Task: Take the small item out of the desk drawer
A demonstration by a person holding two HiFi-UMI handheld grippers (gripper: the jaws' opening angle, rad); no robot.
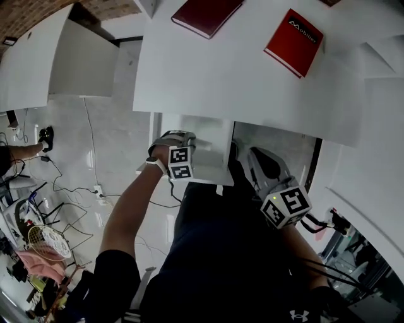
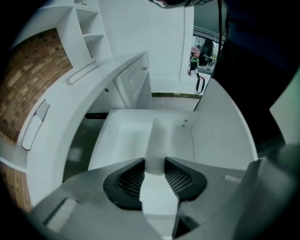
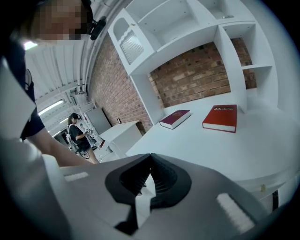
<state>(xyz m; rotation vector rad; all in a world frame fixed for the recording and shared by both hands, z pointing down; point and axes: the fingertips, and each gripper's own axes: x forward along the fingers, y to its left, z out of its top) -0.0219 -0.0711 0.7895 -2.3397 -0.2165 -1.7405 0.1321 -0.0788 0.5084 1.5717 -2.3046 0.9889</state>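
The white desk drawer (image 1: 211, 142) stands pulled out under the desk top (image 1: 240, 82). My left gripper (image 1: 186, 142) reaches into it. In the left gripper view, the left gripper (image 2: 154, 164) has its black pads pressed on both sides of a small white cylinder-shaped item (image 2: 158, 138), held over the drawer's white floor (image 2: 122, 136). To the right of the drawer hangs my right gripper (image 1: 252, 161), below the desk edge. In its own view the right gripper (image 3: 150, 161) has its jaws together with nothing between them.
A dark red book (image 1: 207, 14) and a bright red book (image 1: 294, 41) lie on the desk top. White shelves and a brick wall (image 3: 197, 77) rise behind it. Cables and a power strip (image 1: 98, 189) lie on the floor at left. A person (image 3: 77, 133) stands far off.
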